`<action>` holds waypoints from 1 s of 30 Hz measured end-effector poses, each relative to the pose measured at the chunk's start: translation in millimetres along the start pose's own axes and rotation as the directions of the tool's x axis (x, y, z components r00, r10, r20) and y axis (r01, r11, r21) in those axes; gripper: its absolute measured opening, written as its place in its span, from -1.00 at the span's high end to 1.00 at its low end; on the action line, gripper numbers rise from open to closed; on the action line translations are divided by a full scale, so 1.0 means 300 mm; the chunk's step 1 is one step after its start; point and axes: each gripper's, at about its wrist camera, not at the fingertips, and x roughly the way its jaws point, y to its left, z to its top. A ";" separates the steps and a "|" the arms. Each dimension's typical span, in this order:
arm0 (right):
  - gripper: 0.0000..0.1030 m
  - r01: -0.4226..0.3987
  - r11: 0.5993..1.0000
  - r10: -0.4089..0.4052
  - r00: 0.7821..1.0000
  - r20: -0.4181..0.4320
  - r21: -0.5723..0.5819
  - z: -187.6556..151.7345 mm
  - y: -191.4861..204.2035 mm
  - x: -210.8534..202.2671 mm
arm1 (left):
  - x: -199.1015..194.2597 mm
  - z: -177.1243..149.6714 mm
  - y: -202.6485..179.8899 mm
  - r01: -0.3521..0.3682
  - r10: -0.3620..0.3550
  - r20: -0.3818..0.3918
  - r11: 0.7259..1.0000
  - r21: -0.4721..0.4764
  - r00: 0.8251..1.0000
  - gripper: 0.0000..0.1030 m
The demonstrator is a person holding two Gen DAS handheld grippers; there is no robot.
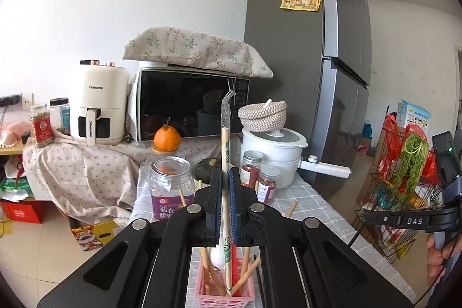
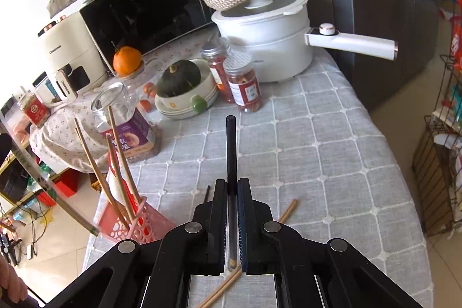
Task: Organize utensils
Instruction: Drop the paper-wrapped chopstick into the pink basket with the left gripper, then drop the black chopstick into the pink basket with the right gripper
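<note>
My left gripper is shut on a wrapped bamboo chopstick, held upright with its lower tip inside the pink utensil basket. The basket holds several wooden chopsticks and something red. My right gripper is shut on a black chopstick and holds it above the grey checked tablecloth. The pink basket stands at the table's left edge in the right wrist view, with several chopsticks sticking up. Loose wooden chopsticks lie on the cloth under the right gripper.
A glass jar with a purple label, a bowl holding a green squash, two spice jars and a white pot with a long handle stand at the back. A microwave, an air fryer and a fridge are behind.
</note>
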 end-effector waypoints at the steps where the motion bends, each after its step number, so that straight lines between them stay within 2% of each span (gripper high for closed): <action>1: 0.91 -0.002 1.000 0.002 1.000 0.000 -0.002 0.001 0.002 0.001 | 0.013 -0.008 0.004 -0.017 0.016 0.005 1.000 0.009 1.000 0.90; 7: 0.91 -0.026 1.000 0.026 1.000 0.016 -0.015 0.009 0.016 -0.023 | 0.097 -0.059 0.020 -0.041 0.042 -0.037 0.999 0.027 0.998 0.90; 14: 0.91 -0.063 0.997 0.064 0.997 0.034 -0.036 0.019 0.040 -0.053 | 0.186 -0.129 0.021 -0.033 0.039 -0.168 0.999 0.038 0.985 0.90; 20: 0.90 -0.101 0.994 0.103 0.993 0.055 -0.038 0.030 0.056 -0.087 | 0.236 -0.166 0.029 0.004 0.000 -0.281 1.000 0.013 0.960 0.88; 24: 0.90 -0.134 0.990 0.136 0.988 0.073 -0.039 0.040 0.077 -0.112 | 0.241 -0.166 0.020 0.046 -0.046 -0.350 0.999 -0.008 0.935 0.81; 25: 0.90 -0.143 0.989 0.146 0.986 0.077 -0.041 0.042 0.083 -0.118 | 0.235 -0.165 0.016 0.049 -0.050 -0.363 0.999 -0.012 0.931 0.67; 26: 0.90 -0.151 0.988 0.155 0.985 0.083 -0.044 0.044 0.090 -0.123 | 0.229 -0.163 0.014 0.050 -0.053 -0.374 0.999 -0.017 0.926 0.35; 27: 0.90 -0.160 0.986 0.164 0.983 0.089 -0.046 0.045 0.098 -0.129 | 0.221 -0.162 0.014 0.050 -0.055 -0.381 0.999 -0.022 0.923 0.14; 28: 0.90 -0.169 0.984 0.173 0.980 0.095 -0.050 0.048 0.107 -0.134 | 0.210 -0.160 0.015 0.042 -0.051 -0.382 0.999 -0.030 0.923 -0.22; 29: 0.90 -0.178 0.983 0.183 0.978 0.099 -0.052 0.049 0.116 -0.137 | 0.197 -0.157 0.020 0.033 -0.046 -0.378 0.999 -0.041 0.925 -0.34; 30: 0.90 -0.188 0.981 0.193 0.976 0.102 -0.053 0.051 0.121 -0.139 | 0.186 -0.153 0.026 0.029 -0.048 -0.376 0.998 -0.054 0.926 -0.34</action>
